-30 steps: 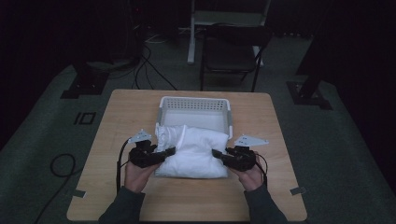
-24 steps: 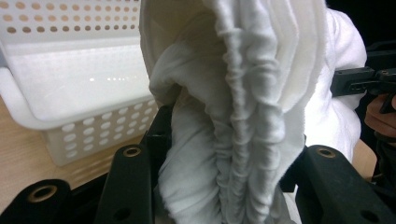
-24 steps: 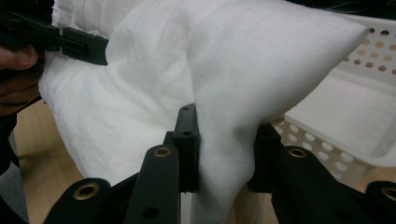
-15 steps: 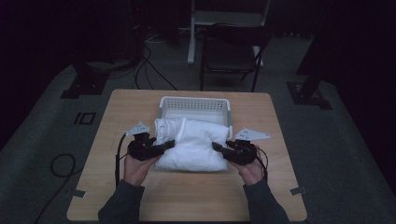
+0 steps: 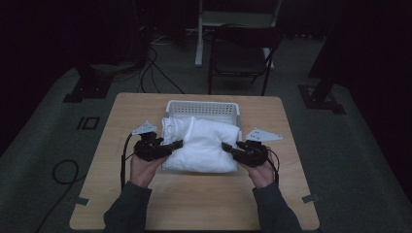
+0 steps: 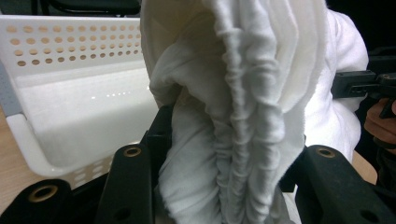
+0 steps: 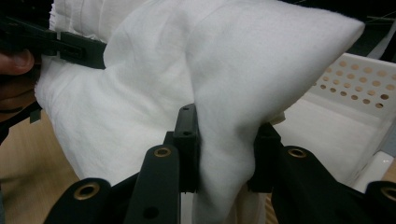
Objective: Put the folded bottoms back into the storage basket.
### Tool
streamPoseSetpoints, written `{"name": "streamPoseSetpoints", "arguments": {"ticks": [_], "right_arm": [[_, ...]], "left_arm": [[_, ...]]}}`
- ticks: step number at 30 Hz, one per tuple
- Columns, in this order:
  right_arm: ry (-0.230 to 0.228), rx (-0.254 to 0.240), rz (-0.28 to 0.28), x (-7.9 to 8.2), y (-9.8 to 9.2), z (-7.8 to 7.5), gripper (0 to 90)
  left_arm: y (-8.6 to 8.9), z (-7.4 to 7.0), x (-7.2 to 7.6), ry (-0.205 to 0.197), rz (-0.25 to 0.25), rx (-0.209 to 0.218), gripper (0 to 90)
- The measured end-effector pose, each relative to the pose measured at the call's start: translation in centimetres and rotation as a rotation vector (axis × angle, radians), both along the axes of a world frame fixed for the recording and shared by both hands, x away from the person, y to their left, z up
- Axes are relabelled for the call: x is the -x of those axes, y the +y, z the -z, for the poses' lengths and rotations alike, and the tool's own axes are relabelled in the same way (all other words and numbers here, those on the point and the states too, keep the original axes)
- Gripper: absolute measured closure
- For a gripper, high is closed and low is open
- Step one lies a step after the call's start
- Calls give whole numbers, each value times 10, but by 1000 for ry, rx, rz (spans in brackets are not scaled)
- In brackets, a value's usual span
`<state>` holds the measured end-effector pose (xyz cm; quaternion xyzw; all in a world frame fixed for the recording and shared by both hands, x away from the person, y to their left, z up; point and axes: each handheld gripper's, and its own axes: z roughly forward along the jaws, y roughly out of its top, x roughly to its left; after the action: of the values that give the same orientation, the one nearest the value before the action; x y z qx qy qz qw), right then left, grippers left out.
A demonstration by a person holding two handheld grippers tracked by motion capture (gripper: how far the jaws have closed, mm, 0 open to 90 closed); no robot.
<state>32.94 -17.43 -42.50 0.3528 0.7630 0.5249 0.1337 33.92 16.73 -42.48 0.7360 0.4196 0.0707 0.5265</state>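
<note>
since the work in hand looks like moving a folded cloth into a basket, each thing sits where that move wants it:

tabletop (image 5: 194,204): carries everything; the near half is bare wood, which leaves the forearms room to come in from the person's side.

basket (image 5: 201,108): white, perforated walls, at the far middle of the tabletop, open side up, just behind the cloth, so i judge the carry to be a short one, forward and over the near wall.

cloth (image 5: 201,143): a thick white folded bundle, between the two grippers, its far edge at or over the basket's near rim; whether its underside has left the wood i cannot tell. held at both ends, likely so the folds stay stacked.

left gripper (image 5: 167,147): jaws closed on the cloth's left end, the gathered layers bunched tight between them (image 6: 233,154).

right gripper (image 5: 233,150): jaws closed on a pinched fold at the cloth's right end (image 7: 224,154), level with the other so the bundle would not tip.
</note>
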Motion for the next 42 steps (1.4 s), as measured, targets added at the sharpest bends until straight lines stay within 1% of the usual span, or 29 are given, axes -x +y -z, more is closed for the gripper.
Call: {"name": "streamPoseSetpoints", "arguments": {"ticks": [4, 5, 7, 9, 15, 31, 34, 42], "right_arm": [[-6, -2, 8, -3, -2, -3, 711], [-8, -3, 10, -4, -2, -4, 710], [-12, -8, 13, -6, -3, -6, 711], [-15, -6, 17, -7, -3, -8, 711], [-23, -3, 25, -11, -5, -11, 711], [-23, 3, 41, -23, -6, -16, 711], [-26, 7, 43, -25, -5, -18, 711], [-30, 10, 56, -30, -6, -21, 712]], "left_arm": [[-1, -1, -6, 0, 4, 11, 543], [-1, -1, -7, 0, 4, 20, 543], [-1, -2, -9, -12, 7, 19, 543], [-2, -3, -10, -14, 6, 22, 543], [-5, -7, -14, -27, 2, 15, 543], [-8, -11, -27, -30, -10, 10, 543], [-9, -12, -29, -28, -15, 18, 543], [-11, -16, -34, -34, -25, 9, 543]]}}
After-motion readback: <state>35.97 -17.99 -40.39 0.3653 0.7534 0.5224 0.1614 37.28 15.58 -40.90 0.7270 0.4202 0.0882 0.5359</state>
